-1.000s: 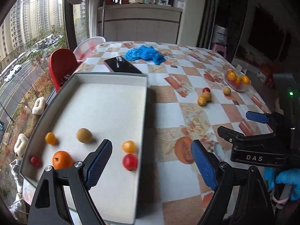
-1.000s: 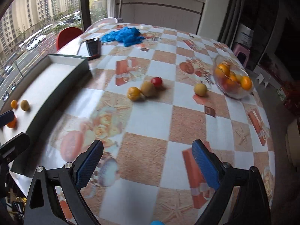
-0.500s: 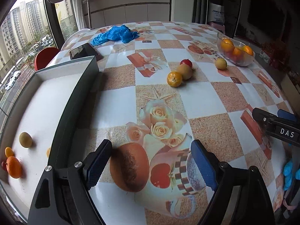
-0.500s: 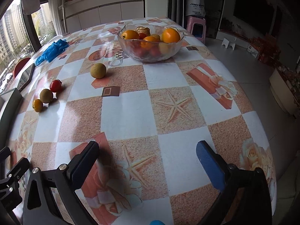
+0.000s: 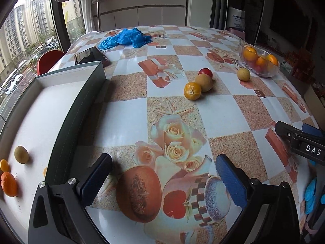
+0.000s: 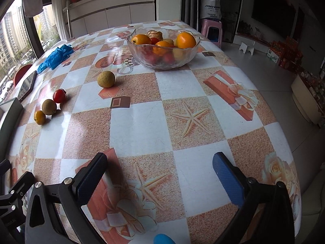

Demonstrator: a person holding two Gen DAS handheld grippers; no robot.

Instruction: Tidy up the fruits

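Observation:
A small orange [image 5: 192, 90], a brown round fruit [image 5: 204, 82] and a red tomato [image 5: 205, 72] lie together on the table; a yellow-green fruit [image 5: 243, 74] lies alone near the glass bowl [image 5: 258, 61] of oranges. They also show in the right wrist view: orange [image 6: 39, 117], brown fruit [image 6: 49, 107], tomato [image 6: 59, 95], yellow-green fruit [image 6: 106, 79], bowl [image 6: 162, 48]. The grey tray [image 5: 77, 109] at left holds a few fruits [image 5: 21, 154]. My left gripper [image 5: 162, 177] is open and empty over the tablecloth. My right gripper [image 6: 159, 174] is open and empty.
A phone [image 5: 90, 56] lies behind the tray and blue gloves [image 5: 127, 38] lie at the far side. A red chair [image 5: 49, 60] stands beyond the table edge. The table's right edge [image 6: 280, 109] drops to the floor. The right gripper shows at the left view's right edge [image 5: 300, 142].
Both grippers swung right: the left view moved off the tray toward the loose fruits, the right view turned toward the bowl. Both stayed open.

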